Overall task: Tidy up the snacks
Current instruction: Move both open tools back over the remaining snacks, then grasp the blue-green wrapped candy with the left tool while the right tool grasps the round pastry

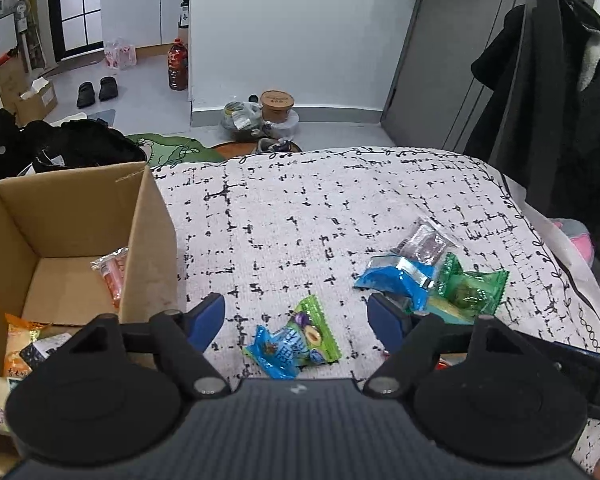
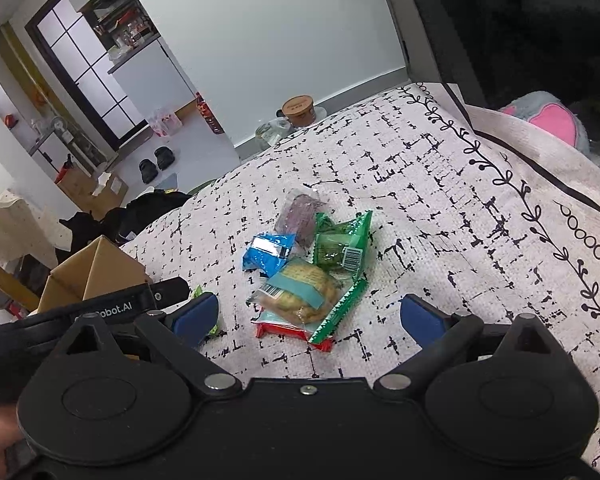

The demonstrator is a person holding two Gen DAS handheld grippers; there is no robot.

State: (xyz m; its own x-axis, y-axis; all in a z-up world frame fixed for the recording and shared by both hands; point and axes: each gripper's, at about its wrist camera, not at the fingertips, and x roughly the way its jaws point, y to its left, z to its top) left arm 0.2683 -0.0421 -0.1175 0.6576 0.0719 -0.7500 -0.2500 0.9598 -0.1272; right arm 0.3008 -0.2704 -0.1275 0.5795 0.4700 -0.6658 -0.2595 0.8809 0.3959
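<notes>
My left gripper (image 1: 296,318) is open above a blue-and-green snack packet (image 1: 292,340) lying on the patterned cloth (image 1: 300,216). A cardboard box (image 1: 72,220) stands at the left with an orange packet (image 1: 114,276) and other snacks inside. A pile lies to the right: a blue packet (image 1: 396,282), a green packet (image 1: 468,288) and a clear purple one (image 1: 426,244). My right gripper (image 2: 310,312) is open and empty over the same pile: a biscuit packet (image 2: 304,292), a red packet (image 2: 288,330), a blue packet (image 2: 268,254) and a green packet (image 2: 340,244).
The cloth-covered surface ends at a far edge, with floor clutter beyond: a brown tub (image 1: 277,104), a bottle (image 1: 178,66), shoes (image 1: 97,92). A dark coat (image 1: 560,92) hangs at the right. A pink and grey plush (image 2: 548,120) lies past the right edge.
</notes>
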